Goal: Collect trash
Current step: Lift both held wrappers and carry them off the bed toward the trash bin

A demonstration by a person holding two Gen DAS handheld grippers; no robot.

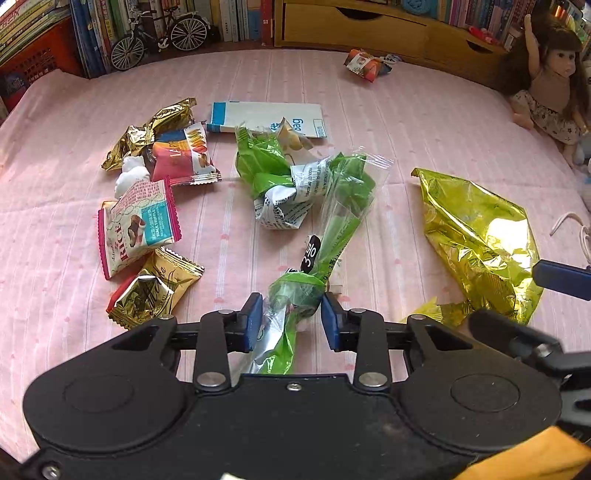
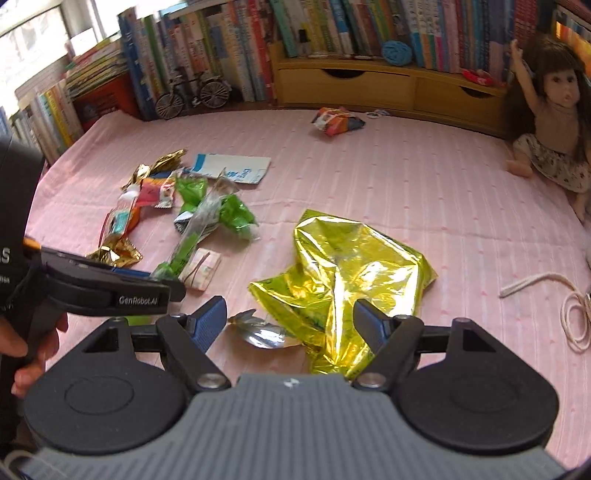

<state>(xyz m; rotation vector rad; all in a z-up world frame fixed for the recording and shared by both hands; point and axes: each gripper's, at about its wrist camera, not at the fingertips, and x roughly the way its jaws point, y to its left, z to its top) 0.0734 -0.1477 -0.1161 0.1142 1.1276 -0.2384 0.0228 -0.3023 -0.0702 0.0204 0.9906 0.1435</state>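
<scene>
We have the left gripper (image 1: 291, 317) closed on the long green wrapper (image 1: 332, 229), its blue pads pinching the twisted lower end so the rest trails forward across the pink cloth (image 1: 424, 122); we judge that end was chosen because it is bunched and gives the pads something firm to bite. Our right gripper (image 2: 290, 325) stands spread, its jaws set either side of the near edge of the yellow foil bag (image 2: 351, 266) but not pressing on it, so nothing is held there (the silver inside of the bag shows between the fingers). That wide stance suits a big, crinkly sheet, which will likely slip unless a fold is caught. The rest of the trash lies in a loose heap to the left: a crumpled green pack (image 1: 269, 166), a flat white bag (image 1: 266, 118), gold wrappers (image 1: 155, 125) and a pink-edged rice snack (image 1: 136, 229), with one orange packet (image 1: 364, 64) well apart near the wooden drawers (image 1: 351, 26). A doll (image 1: 550, 81) sits at the far right and a white cord (image 2: 554, 302) lies near the foil bag's right side; the cord could snag a sweeping move. The two grippers sit close together, so they may crowd each other.
</scene>
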